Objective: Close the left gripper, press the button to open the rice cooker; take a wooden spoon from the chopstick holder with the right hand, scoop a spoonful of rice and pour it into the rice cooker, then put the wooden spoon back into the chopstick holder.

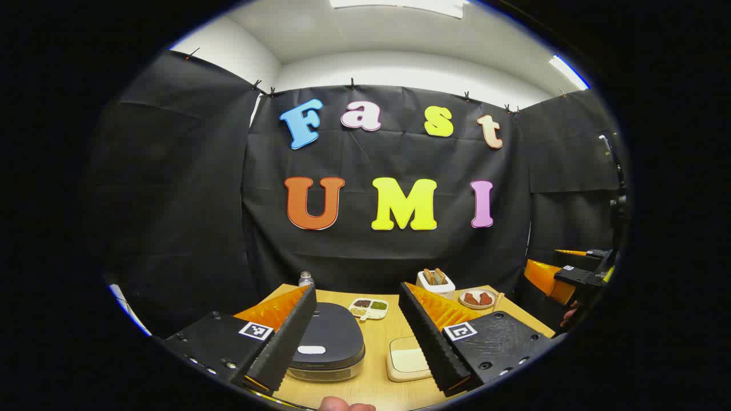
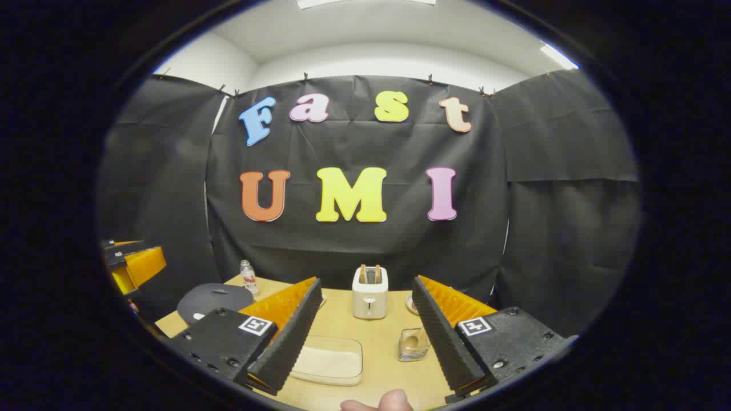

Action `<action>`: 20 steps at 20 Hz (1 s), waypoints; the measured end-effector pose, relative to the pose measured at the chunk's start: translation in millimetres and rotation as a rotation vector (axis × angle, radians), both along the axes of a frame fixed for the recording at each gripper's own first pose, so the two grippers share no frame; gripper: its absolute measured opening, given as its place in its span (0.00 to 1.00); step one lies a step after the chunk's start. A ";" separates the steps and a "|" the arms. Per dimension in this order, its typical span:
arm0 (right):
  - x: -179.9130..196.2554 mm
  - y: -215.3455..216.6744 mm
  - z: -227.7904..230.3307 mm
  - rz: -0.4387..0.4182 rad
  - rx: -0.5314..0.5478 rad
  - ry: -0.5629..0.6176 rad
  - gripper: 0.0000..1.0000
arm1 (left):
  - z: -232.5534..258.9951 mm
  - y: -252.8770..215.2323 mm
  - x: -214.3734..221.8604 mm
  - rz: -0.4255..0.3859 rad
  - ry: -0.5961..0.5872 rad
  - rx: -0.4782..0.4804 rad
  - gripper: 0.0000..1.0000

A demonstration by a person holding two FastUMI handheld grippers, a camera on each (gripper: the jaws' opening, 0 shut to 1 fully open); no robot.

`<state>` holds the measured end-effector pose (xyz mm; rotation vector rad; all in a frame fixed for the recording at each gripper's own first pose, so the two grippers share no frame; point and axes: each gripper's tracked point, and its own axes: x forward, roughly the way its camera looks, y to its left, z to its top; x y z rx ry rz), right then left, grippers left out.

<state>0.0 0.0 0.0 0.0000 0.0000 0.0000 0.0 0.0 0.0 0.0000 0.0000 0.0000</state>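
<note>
Both tools are spread wide and hold nothing. In the left gripper view the left tool hovers above the near edge of the light wooden table, its two fingers parted with the dark round rice cooker showing between them, close to the left finger. The cooker's lid is down; a small pale oval button sits on the lid's front. Just right of the cooker lies a cream rectangular tray of rice, partly hidden by the right finger. Behind the cooker stands a white divided dish with dark, green and pale grains in its compartments, and a small clear bottle at the table's back edge. Farther right of the cooker are a white toaster with bread slices in its slots and a round plate carrying brownish pieces.

In the right gripper view the right tool hangs open above the tray, touching nothing. Right of the tray, beside the tool's right finger, stands a clear square chopstick holder with a wooden spoon in it.
</note>
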 end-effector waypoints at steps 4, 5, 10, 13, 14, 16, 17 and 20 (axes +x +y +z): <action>-2.0 -4.9 0.5 -0.010 -0.001 -0.002 1.00 | -2.5 -4.0 -0.9 -0.014 0.012 0.000 0.93; -2.5 -5.4 0.7 -0.013 -0.001 0.000 1.00 | -1.3 -4.4 -0.1 -0.014 0.010 0.000 0.93; -3.0 -10.5 0.7 -0.024 0.001 -0.004 1.00 | -3.2 -6.3 -0.2 -0.030 0.021 0.006 0.94; -2.0 -11.7 1.0 -0.028 0.002 -0.004 1.00 | -3.8 -5.6 1.1 -0.024 0.022 0.006 0.93; -2.6 -12.4 -0.1 -0.028 0.003 -0.004 1.00 | -2.6 -5.0 1.0 -0.021 0.020 0.005 0.93; -1.5 -13.6 0.5 -0.032 0.002 -0.004 1.00 | -1.7 -1.7 2.6 -0.016 0.020 0.003 0.93; -1.1 -14.0 0.9 -0.033 0.002 -0.003 1.00 | -2.1 -0.6 1.9 -0.013 0.021 0.003 0.93; 0.8 -17.2 -0.3 -0.042 0.005 0.000 1.00 | -3.8 3.2 0.8 -0.003 0.028 0.002 0.93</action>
